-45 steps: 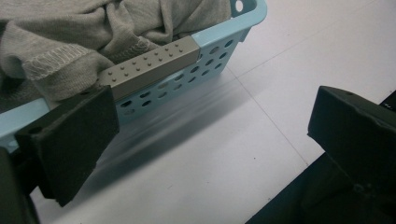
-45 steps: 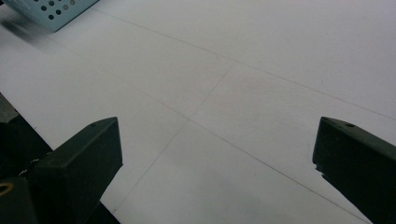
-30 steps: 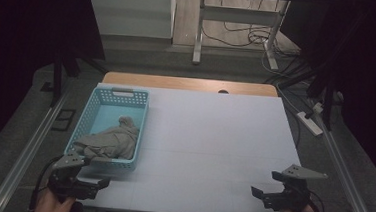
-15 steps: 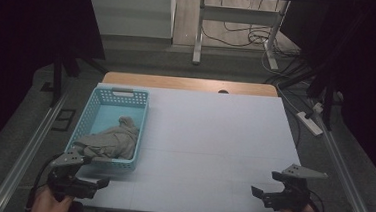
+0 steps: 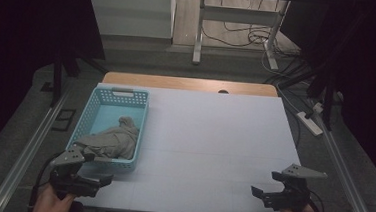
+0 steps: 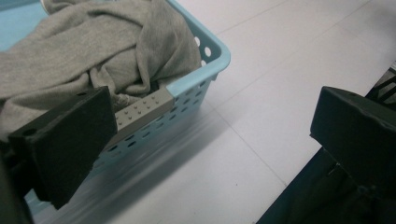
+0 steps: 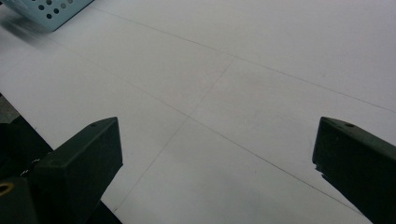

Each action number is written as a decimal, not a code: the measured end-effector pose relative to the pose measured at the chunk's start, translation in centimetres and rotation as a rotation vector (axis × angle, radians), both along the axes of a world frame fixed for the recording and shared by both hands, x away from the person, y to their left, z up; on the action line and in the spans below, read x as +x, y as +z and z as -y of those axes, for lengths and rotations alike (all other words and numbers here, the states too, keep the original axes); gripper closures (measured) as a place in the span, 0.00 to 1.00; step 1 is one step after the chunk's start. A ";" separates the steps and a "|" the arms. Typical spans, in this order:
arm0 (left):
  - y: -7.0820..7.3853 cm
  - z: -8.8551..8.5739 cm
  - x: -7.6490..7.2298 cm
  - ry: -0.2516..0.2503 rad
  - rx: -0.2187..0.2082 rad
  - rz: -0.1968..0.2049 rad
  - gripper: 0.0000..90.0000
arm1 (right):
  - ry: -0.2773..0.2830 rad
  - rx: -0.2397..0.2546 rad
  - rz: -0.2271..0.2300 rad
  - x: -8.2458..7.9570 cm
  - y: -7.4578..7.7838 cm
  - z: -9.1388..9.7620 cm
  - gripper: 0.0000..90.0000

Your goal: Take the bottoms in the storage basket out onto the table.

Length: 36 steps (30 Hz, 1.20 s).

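A light blue plastic basket [image 5: 122, 94] stands on the left of the white table [image 5: 214, 138]. A crumpled grey cloth [image 5: 112, 140] lies in its near half. My left gripper [image 5: 101, 181] is held at the table's front left corner, just in front of the basket, with its jaws wide open and nothing between them. In the left gripper view [image 6: 215, 126] the basket's corner [image 6: 208, 65] and the cloth [image 6: 93, 46] are close ahead, and a grey studded strip [image 6: 144, 109] lies on the rim. My right gripper [image 5: 262, 195] [image 7: 217, 149] is open and empty over the front right of the table.
A wooden strip [image 5: 187, 83] borders the table's far edge. A white power strip [image 5: 310, 122] and cables lie on the floor at the right. A metal rail [image 5: 28, 145] runs along the left side. The basket's corner [image 7: 51, 11] appears far off in the right gripper view.
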<state>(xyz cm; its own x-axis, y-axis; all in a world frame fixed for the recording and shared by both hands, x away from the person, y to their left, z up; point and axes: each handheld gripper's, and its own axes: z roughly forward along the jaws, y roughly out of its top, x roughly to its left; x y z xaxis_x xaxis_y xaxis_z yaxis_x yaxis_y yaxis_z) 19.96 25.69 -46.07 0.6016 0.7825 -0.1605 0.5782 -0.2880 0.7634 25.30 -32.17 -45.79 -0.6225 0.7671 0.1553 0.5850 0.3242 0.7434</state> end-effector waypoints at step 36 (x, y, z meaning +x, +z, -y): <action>1.5 0.3 3.0 0.045 0.011 -0.039 0.00 | -0.004 0.001 -0.009 0.1 -0.1 0.0 0.02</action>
<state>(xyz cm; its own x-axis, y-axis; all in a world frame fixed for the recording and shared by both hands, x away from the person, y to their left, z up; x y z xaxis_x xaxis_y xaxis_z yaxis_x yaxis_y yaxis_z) 22.93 25.42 -44.62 0.5593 0.8104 -0.1744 0.6198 -0.2691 0.7371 25.43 -32.21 -45.84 -0.6179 0.7694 0.1617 0.5931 0.3211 0.7384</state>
